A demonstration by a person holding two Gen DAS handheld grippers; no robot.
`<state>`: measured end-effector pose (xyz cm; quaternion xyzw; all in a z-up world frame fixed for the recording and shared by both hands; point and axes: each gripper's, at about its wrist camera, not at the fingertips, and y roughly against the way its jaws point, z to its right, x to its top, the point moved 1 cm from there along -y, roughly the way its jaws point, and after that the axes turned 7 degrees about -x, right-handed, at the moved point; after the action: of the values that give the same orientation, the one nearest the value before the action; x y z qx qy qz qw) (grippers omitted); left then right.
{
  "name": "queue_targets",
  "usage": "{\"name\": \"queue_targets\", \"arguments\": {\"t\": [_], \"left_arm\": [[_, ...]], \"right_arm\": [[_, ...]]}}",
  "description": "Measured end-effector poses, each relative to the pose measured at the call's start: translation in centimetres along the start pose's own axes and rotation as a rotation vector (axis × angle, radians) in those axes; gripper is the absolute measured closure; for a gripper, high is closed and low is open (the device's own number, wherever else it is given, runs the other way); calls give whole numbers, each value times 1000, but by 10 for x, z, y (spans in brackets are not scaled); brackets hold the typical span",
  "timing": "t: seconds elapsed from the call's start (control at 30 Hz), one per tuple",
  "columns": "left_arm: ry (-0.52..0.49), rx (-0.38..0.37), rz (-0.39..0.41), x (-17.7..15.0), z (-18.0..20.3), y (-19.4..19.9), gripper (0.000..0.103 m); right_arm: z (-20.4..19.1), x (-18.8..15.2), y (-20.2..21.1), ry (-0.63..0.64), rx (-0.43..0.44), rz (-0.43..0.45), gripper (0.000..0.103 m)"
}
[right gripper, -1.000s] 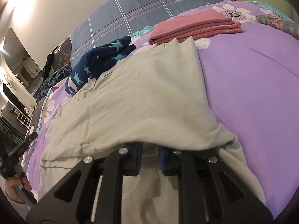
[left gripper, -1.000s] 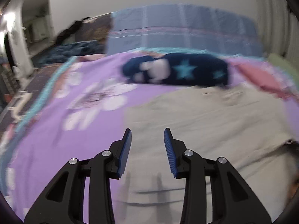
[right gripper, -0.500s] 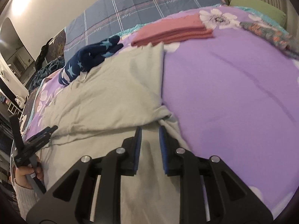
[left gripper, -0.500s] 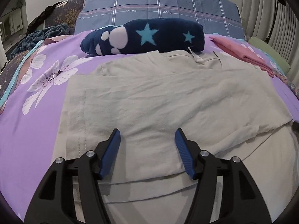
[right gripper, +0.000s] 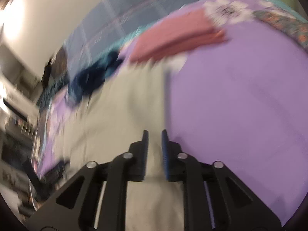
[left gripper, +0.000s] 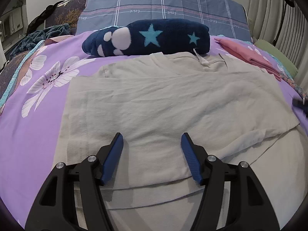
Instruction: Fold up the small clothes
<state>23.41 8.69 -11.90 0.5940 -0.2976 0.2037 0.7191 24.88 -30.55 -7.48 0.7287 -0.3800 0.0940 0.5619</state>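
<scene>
A beige t-shirt [left gripper: 169,104] lies on the purple flowered bedspread [left gripper: 34,115], both sides folded in over the middle. My left gripper [left gripper: 152,140] is open and empty, held just above the shirt's near part. The right wrist view is blurred by motion. There my right gripper [right gripper: 155,134] has a narrow gap between its fingers with nothing in it, and it sits over the right edge of the shirt [right gripper: 123,115]. Its tip shows at the right edge of the left wrist view [left gripper: 301,104].
A rolled dark blue star blanket [left gripper: 148,36] lies beyond the shirt's collar. Folded pink clothes [left gripper: 248,55] lie at the back right, also in the right wrist view [right gripper: 179,36]. A blue plaid pillow [left gripper: 163,9] stands behind.
My right gripper let go of the folded-over shirt side and pulled away from it. My left gripper opened wider and swung to face the shirt squarely.
</scene>
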Motion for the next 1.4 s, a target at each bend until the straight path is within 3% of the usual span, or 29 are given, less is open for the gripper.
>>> {"name": "queue_targets", "arguments": {"t": [0.03,0.07,0.17,0.27,0.3,0.33,0.37,0.4,0.43,0.6,0.77,0.9,0.97,1.07,1.13,1.2,1.27,1.4], "left_arm": [[-1,1,0,0,0,0,39],[-1,2,0,0,0,0,39],[0,0,0,0,0,0,39],[2,-4,1,0,0,0,39],[3,-4,1,0,0,0,39],[4,-8,1,0,0,0,38],[5,-10,1,0,0,0,38],[7,-17,1,0,-1,0,36],[6,-29,0,0,0,0,34],[5,-37,0,0,0,0,32],[3,-35,-1,0,1,0,32],[4,-36,-1,0,1,0,32],[2,-35,-2,0,1,0,31],[0,-34,-3,0,1,0,31],[1,-35,-3,0,1,0,31],[1,-35,-3,0,1,-1,31],[2,-36,-2,0,1,-1,31],[8,-54,-3,0,-1,-1,29]], "right_arm": [[0,17,-5,13,-39,12,65],[0,28,-12,18,-45,-3,63],[1,62,-50,-48,9,-116,62],[-6,73,-93,-93,98,-283,51],[-11,76,-102,-95,106,-304,44],[-14,77,-103,-87,98,-301,45],[-19,80,-104,-63,73,-295,49],[-25,82,-103,-27,14,-278,82],[-28,83,-100,-15,-22,-264,101],[-38,79,-45,35,-48,-42,102],[-37,71,-55,74,-179,-27,101],[-31,71,-48,40,-150,41,94],[-39,61,-33,90,-93,51,94],[-70,9,-12,292,102,-27,92],[-79,-24,-16,404,70,-83,77],[-74,-56,-35,500,-52,-111,77],[-68,-70,-34,530,-47,-20,76],[-75,-72,-36,543,-109,-5,74]]}}
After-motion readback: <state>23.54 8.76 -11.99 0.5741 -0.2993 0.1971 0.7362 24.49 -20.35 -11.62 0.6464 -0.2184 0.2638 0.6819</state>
